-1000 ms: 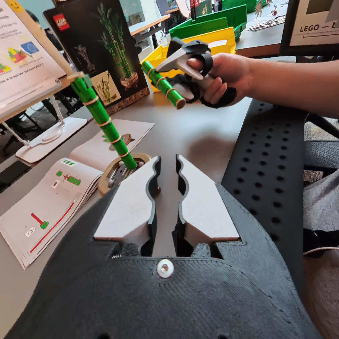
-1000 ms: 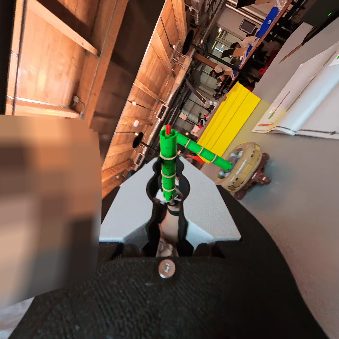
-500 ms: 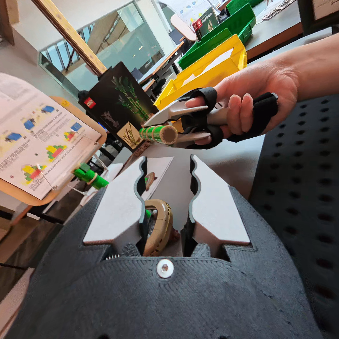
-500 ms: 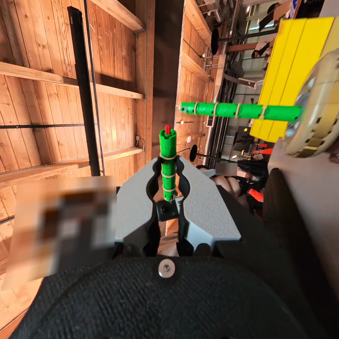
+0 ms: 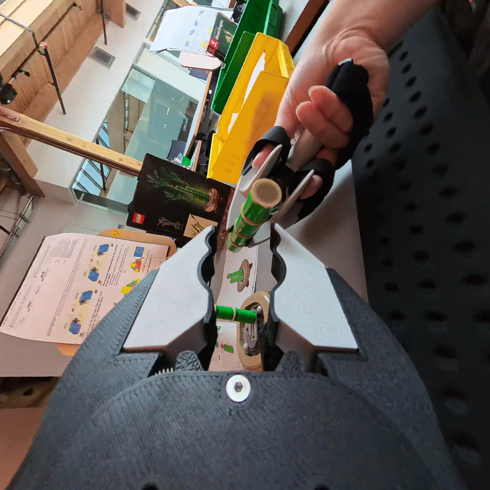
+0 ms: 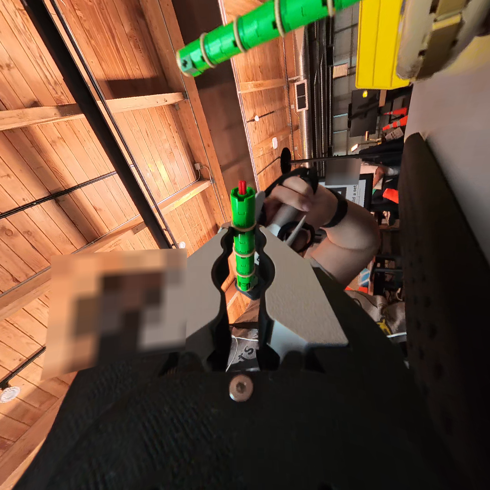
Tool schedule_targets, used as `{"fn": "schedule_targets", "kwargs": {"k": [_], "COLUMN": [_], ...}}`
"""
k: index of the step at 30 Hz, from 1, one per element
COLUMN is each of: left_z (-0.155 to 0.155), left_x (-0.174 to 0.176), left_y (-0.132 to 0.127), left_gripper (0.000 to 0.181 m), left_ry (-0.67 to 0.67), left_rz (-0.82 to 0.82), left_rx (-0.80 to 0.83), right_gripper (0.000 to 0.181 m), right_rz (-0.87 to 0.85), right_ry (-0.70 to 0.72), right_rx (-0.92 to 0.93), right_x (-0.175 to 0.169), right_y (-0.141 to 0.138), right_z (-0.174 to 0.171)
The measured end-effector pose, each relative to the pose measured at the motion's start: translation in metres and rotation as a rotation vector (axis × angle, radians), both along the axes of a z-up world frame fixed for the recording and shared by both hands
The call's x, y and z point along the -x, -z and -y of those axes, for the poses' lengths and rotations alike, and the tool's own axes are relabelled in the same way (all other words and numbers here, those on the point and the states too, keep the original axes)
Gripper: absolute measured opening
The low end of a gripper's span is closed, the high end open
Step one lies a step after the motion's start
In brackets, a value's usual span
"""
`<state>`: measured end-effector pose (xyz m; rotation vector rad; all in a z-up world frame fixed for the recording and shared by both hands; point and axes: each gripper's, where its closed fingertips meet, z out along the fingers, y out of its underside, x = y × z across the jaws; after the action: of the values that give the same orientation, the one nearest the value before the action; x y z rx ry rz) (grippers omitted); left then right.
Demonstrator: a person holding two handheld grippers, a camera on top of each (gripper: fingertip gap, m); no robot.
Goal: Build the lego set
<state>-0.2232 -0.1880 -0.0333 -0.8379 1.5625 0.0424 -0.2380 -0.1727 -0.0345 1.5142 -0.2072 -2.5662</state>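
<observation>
A tan pot base with a long green bamboo stalk plugged into it shows in the gap between my left gripper's jaws. The jaws stand apart, and the left jaw is clear of the pot. My right gripper is shut on a short green bamboo stalk with a red pin at its tip. In the left wrist view that stalk hangs just past my left fingertips, tan end toward the camera. In the right wrist view the long stalk and pot are at the top right, blurred.
An open instruction booklet lies under and behind the pot. A black set box and a sheet on a stand are at the left. Yellow and green bins stand behind. A black perforated panel fills the right. Both grippers' tips are close together, under 4 cm apart.
My left gripper has rolled onto its side, its jaws have widened and the pot now sits in their gap. The right gripper has swung the short stalk closer, over my left fingertips.
</observation>
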Motion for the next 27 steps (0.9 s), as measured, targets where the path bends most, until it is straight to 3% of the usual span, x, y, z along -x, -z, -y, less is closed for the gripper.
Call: {"fn": "schedule_targets", "kwargs": {"k": [7,16,21,27], "left_z": [0.011,0.020,0.023,0.024], "left_x": [-0.006,-0.006,-0.004,0.003], "left_y": [0.005,0.021,0.009,0.005], "left_gripper": [0.026,0.018,0.015,0.015], "left_ry": [0.052,0.102,0.087,0.041], "left_rz": [0.032,-0.068,0.015,0.089], "left_rx": [-0.055,-0.159,-0.121,-0.066], "right_gripper": [0.014,0.014,0.017,0.033], "right_rz": [0.004,0.076,0.062,0.110], "right_ry": [-0.037,-0.079,-0.123,-0.136], "right_rx": [0.032,0.037,-0.023,-0.125], "right_x": [0.006,0.014,0.017,0.014], "right_y": [0.006,0.018,0.012,0.004], "right_z": [0.007,0.012,0.019,0.020]}}
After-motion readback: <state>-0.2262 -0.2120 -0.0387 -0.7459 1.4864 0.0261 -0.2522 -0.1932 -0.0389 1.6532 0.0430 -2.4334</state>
